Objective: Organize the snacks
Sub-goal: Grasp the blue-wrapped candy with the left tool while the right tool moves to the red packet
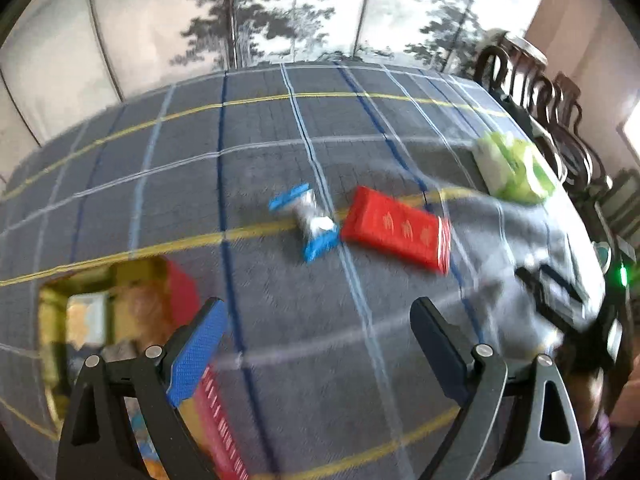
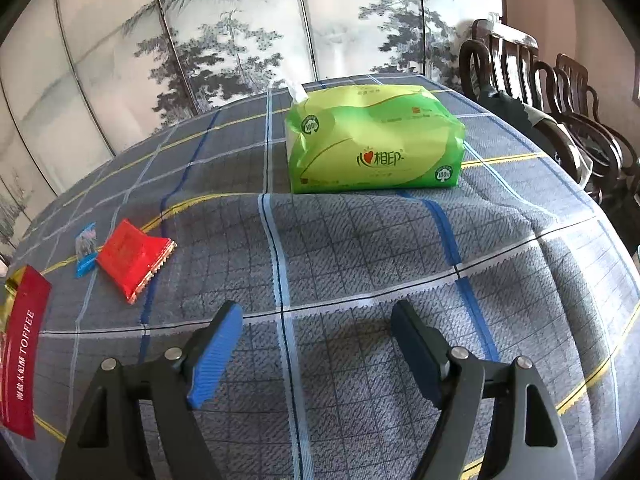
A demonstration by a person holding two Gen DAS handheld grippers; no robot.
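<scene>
A red snack packet [image 1: 396, 229] lies on the plaid tablecloth, with a small blue-and-silver candy packet [image 1: 310, 220] touching its left end. Both also show at the left of the right wrist view: the red packet [image 2: 134, 258], the blue one [image 2: 85, 250]. A red and gold toffee box [image 1: 120, 320] sits at the lower left under my left gripper's left finger; its red side [image 2: 22, 344] shows in the right wrist view. My left gripper [image 1: 316, 328] is open and empty, short of the packets. My right gripper [image 2: 316, 332] is open and empty above bare cloth.
A green tissue pack [image 2: 374, 146] stands at the far middle of the table [image 2: 360, 264]; it shows at the right of the left wrist view [image 1: 516, 168]. Dark wooden chairs [image 2: 560, 92] line the right edge. A painted folding screen [image 2: 240, 32] stands behind.
</scene>
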